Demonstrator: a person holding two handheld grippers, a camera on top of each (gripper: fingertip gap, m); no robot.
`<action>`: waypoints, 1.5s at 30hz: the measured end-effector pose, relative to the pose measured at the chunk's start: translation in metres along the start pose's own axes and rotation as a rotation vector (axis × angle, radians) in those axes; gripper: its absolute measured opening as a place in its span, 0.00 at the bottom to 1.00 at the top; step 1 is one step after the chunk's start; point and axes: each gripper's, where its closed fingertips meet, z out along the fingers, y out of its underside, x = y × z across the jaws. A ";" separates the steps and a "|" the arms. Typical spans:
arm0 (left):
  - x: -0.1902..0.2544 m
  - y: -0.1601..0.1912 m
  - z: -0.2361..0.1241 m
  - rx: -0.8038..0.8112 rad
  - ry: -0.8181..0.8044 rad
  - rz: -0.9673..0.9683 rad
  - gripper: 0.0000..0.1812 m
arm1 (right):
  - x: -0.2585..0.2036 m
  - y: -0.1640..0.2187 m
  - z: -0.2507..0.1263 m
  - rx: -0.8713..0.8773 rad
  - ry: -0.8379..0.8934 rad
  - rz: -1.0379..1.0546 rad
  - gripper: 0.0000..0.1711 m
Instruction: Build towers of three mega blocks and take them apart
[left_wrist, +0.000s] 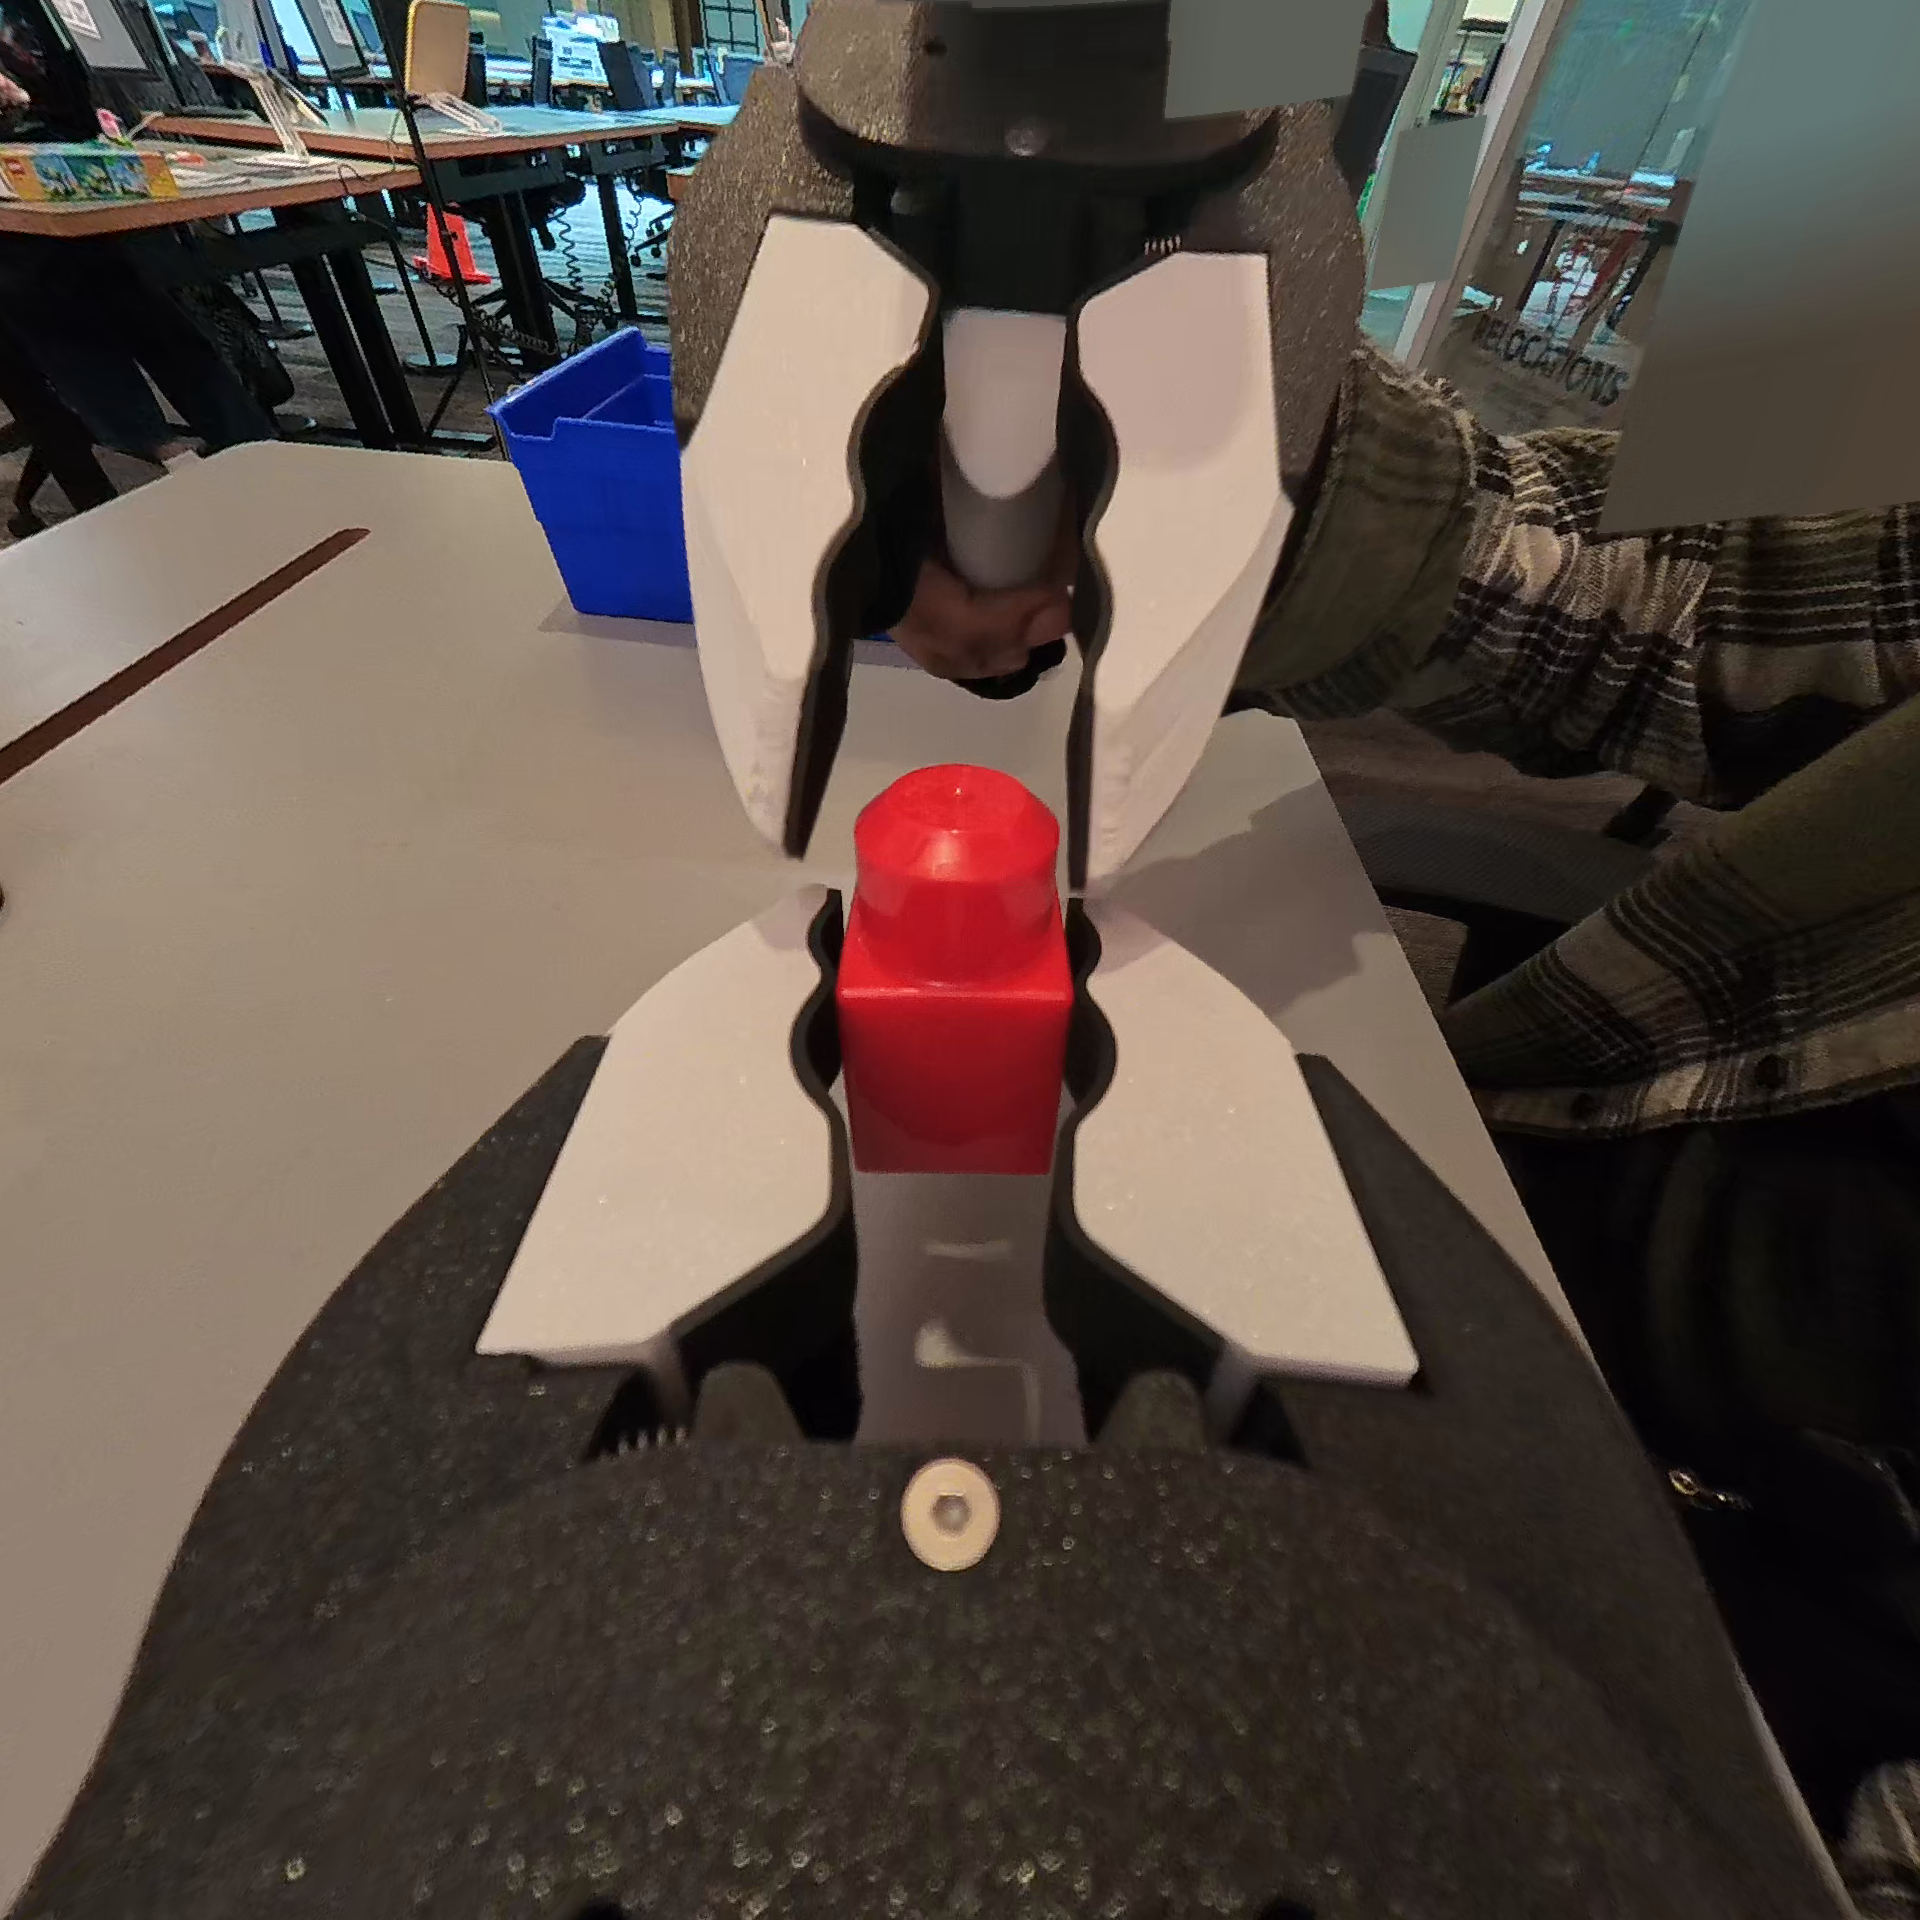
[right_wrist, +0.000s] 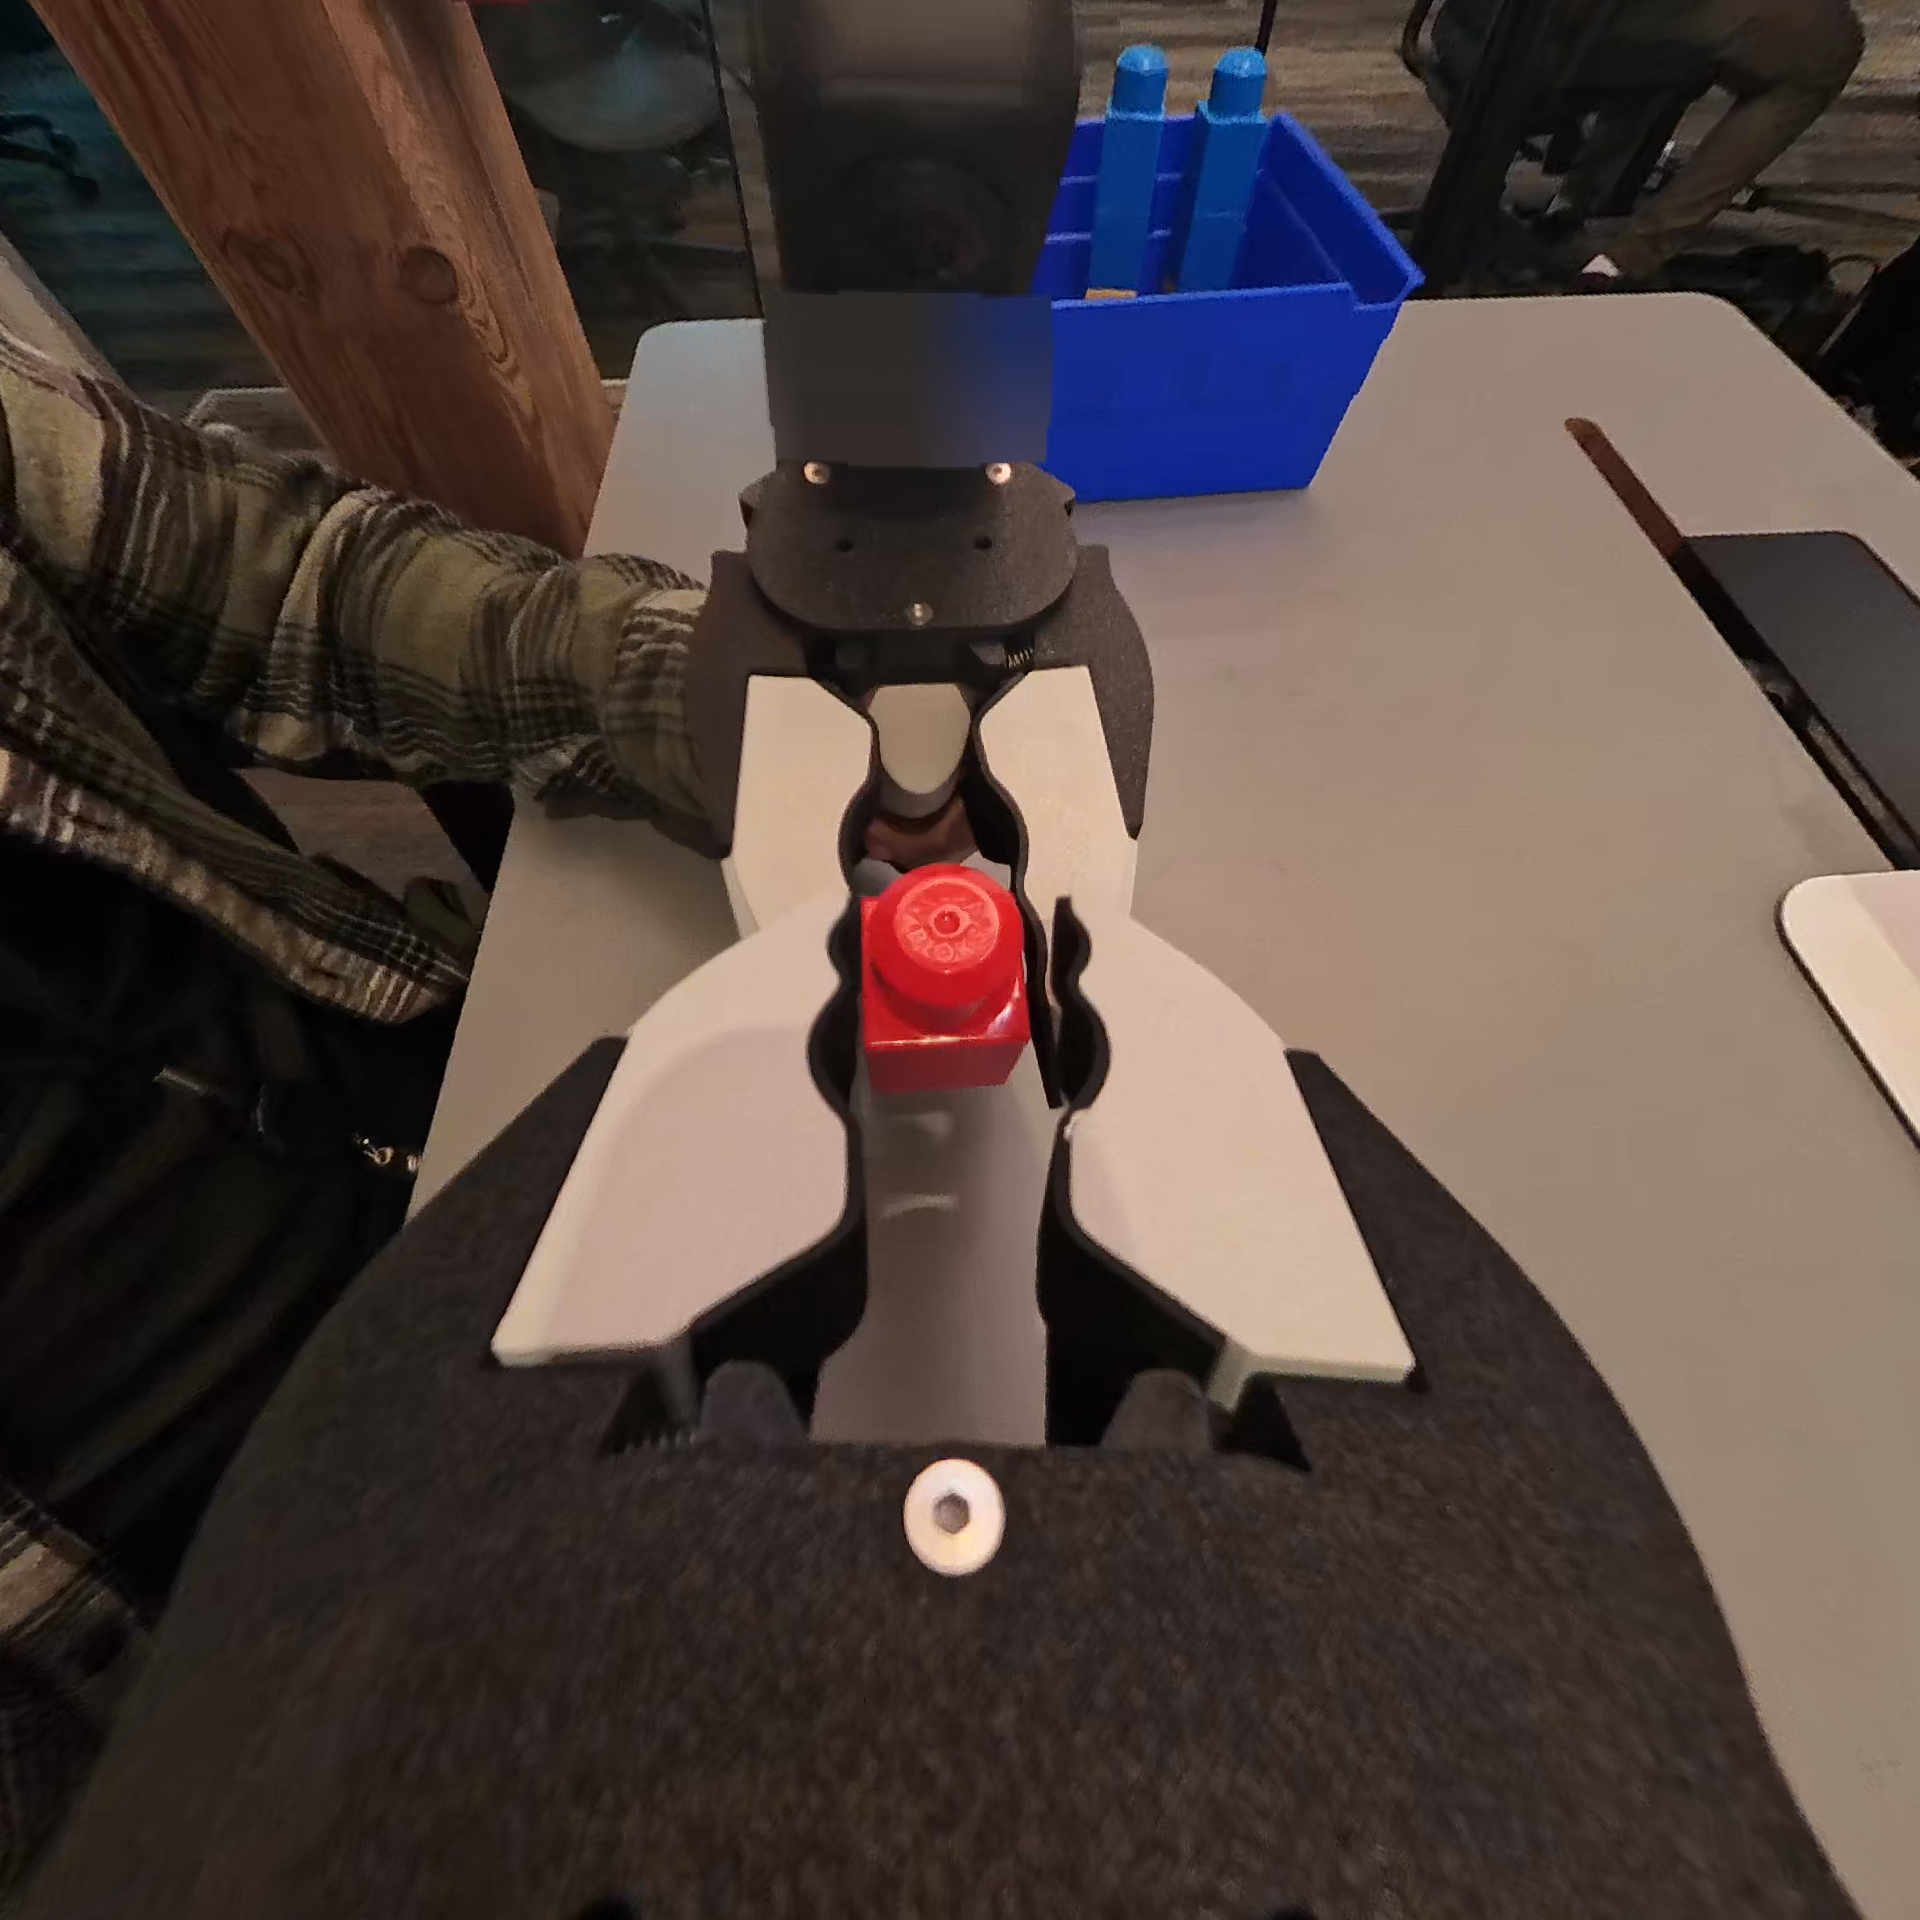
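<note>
One red block (left_wrist: 951, 1039) only, clenched in left tool (left_wrist: 951, 920), right tool (right_wrist: 951, 935) slack around its stud just ahead; no tower stacked yet.

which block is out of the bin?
The red block, clamped in the left gripper; the two blue stacks stand in the blue bin.

red single-stud plastic block (left_wrist: 954, 1049) is being held between the left gripper (left_wrist: 951, 925) fingers, above the grey table (left_wrist: 312, 831) | right gripper (left_wrist: 940, 831) is being held opposite, tip to tip, flanking the stud | blue plastic bin (right_wrist: 1226, 384) is being kept behind on the table, two blue block towers (right_wrist: 1179, 166) being kept upright inside
</note>
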 end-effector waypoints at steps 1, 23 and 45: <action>0.000 -0.001 0.000 0.002 -0.002 0.000 0.22 | -0.001 0.001 0.001 -0.009 -0.009 0.001 0.18; -0.004 -0.002 0.002 0.026 0.005 -0.072 0.44 | 0.124 0.050 -0.279 0.045 0.739 0.216 0.16; 0.000 0.013 0.011 -0.054 0.030 -0.067 0.42 | 0.144 0.200 -0.396 0.024 1.077 0.590 0.40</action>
